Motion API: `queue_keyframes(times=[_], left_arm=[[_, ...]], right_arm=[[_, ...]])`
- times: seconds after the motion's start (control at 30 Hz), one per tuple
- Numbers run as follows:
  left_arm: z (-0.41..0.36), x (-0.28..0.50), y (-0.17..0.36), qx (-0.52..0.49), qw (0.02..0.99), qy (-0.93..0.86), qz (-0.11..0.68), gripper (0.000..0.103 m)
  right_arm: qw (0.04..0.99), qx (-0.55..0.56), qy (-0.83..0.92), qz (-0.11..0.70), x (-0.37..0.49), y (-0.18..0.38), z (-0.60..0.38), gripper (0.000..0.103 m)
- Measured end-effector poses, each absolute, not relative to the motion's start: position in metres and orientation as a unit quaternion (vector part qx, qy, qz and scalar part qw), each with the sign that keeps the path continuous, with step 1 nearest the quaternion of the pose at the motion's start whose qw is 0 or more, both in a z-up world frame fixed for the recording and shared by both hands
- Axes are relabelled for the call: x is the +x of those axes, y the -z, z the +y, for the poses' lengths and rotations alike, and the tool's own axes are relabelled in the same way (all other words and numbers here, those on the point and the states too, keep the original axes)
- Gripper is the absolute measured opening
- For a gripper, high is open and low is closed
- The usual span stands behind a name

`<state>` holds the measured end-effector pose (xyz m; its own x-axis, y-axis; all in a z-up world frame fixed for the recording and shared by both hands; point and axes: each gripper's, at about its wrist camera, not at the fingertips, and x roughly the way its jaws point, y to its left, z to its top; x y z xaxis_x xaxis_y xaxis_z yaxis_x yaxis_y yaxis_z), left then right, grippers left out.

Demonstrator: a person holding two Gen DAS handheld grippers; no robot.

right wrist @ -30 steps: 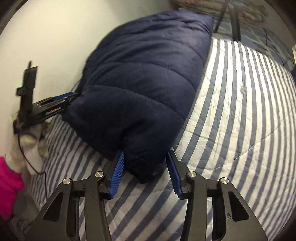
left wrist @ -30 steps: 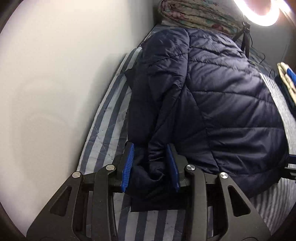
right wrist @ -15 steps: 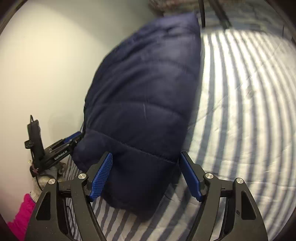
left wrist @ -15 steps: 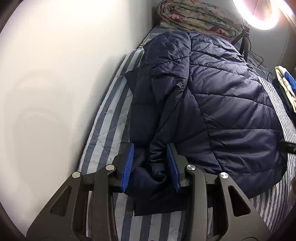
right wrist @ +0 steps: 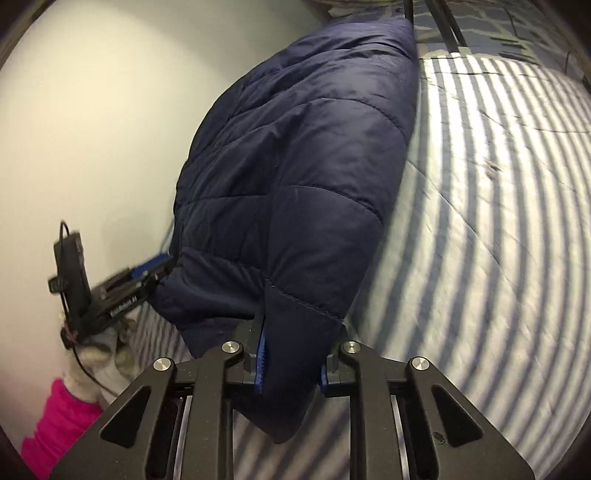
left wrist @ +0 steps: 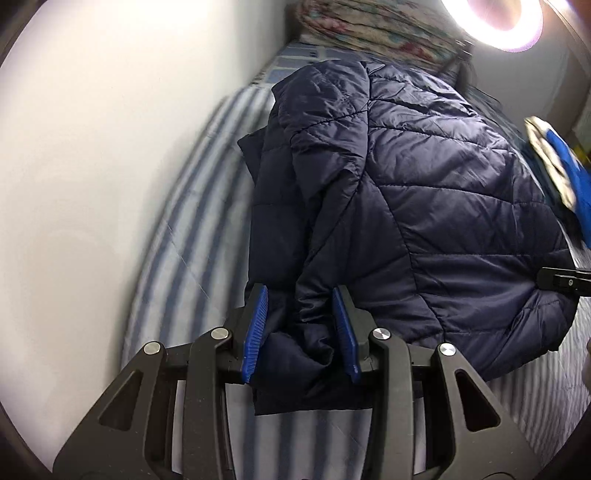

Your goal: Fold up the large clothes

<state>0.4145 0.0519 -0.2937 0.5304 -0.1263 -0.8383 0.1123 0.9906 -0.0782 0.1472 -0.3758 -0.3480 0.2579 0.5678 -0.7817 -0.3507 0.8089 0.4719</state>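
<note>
Because a quilted jacket this bulky slumps unless both near corners are carried together, you have your left gripper clenched on the bunched hem of the navy puffer jacket, on the side of the jacket toward the wall, while your right gripper is closing its fingers on the jacket's other near corner, fabric already between them. The jacket lies lengthwise on the striped bed, its far end toward the floral quilt, ready, I judge, to be folded away from you.
</note>
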Motion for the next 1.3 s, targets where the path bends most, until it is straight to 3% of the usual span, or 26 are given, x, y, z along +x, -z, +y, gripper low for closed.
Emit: queue_keyframes(times=[0.47,0.53,0.57,0.73,0.9,1.07,1.2,1.27,1.3], left_arm=[[-0.043,0.276,0.286,0.032,0.811,0.223,0.539,0.039],[-0.047,0.269,0.276,0.037,0.813,0.233,0.533,0.039],[-0.047,0.266,0.267,0.031,0.816,0.239,0.526,0.039],[-0.026,0.272,0.217,-0.027,0.851,0.237,0.468,0.039],[-0.032,0.306,0.202,-0.008,0.881,0.207,0.426,0.039],[-0.047,0.347,0.235,0.016,0.879,0.186,0.439,0.039],[-0.043,0.367,0.28,0.019,0.862,0.164,0.479,0.041],[-0.04,0.37,0.294,0.016,0.859,0.158,0.487,0.054],[-0.04,0.371,0.297,0.022,0.86,0.156,0.486,0.056]], right_arm=[[0.777,0.018,-0.248,0.577,0.011,0.335,-0.488,0.018],[0.772,0.009,-0.254,0.583,-0.001,0.338,-0.494,0.02],[0.773,0.005,-0.256,0.581,-0.006,0.337,-0.496,0.026],[0.816,-0.02,-0.244,0.523,-0.029,0.303,-0.51,0.03],[0.871,-0.017,-0.212,0.443,-0.016,0.28,-0.515,0.03],[0.882,-0.017,-0.208,0.422,0.016,0.296,-0.5,0.03],[0.866,-0.031,-0.207,0.454,0.035,0.323,-0.493,0.031],[0.859,-0.026,-0.213,0.465,0.037,0.332,-0.493,0.031],[0.855,-0.029,-0.215,0.471,0.04,0.333,-0.491,0.031]])
